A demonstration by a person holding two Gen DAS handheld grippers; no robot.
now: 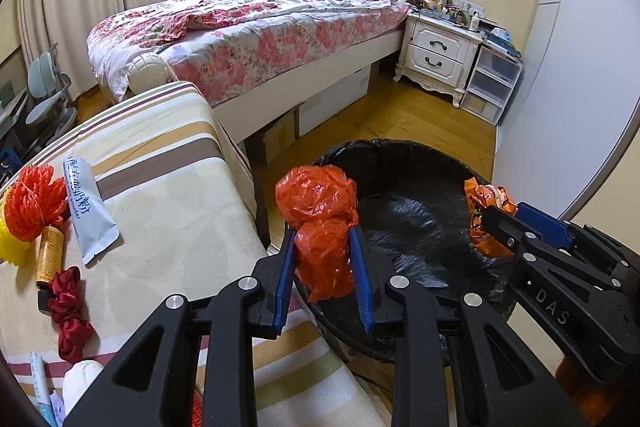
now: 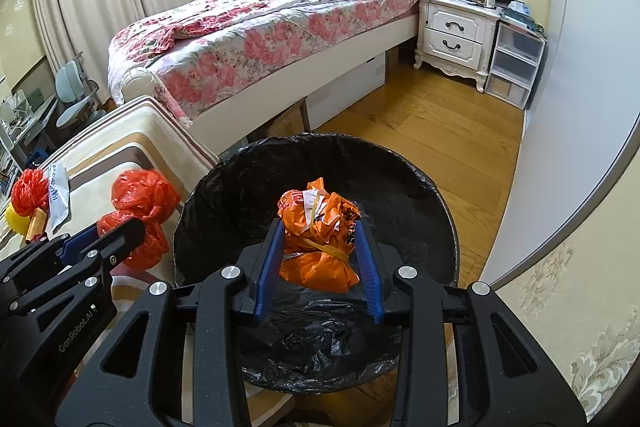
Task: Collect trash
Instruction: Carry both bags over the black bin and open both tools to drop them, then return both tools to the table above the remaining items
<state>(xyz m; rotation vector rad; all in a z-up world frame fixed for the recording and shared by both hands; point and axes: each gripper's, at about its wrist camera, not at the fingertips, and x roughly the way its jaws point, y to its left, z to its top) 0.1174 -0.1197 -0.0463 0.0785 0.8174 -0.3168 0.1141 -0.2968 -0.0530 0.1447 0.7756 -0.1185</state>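
Observation:
A crumpled red plastic bag (image 1: 320, 227) is pinched between the blue pads of my left gripper (image 1: 323, 239), at the left rim of the black-lined trash bin (image 1: 404, 155). From the right wrist view that red plastic bag (image 2: 140, 211) hangs just left of the trash bin (image 2: 240, 179), over the striped surface. My right gripper (image 2: 319, 233) is shut on an orange wrapper bundle (image 2: 318, 235) tied with a yellow band, held above the bin's open mouth. In the left wrist view my right gripper (image 1: 490, 227) and the orange wrapper bundle (image 1: 486, 203) show at the bin's right rim.
The striped cushion surface (image 1: 168, 211) on the left carries a red-orange net ball (image 1: 34, 203), a grey pouch (image 1: 86, 211), a small yellow tube (image 1: 50, 255) and a dark red scrunchie (image 1: 70, 311). Behind stand a floral bed (image 1: 248, 27), a white nightstand (image 1: 440, 51) and wooden floor (image 2: 440, 139).

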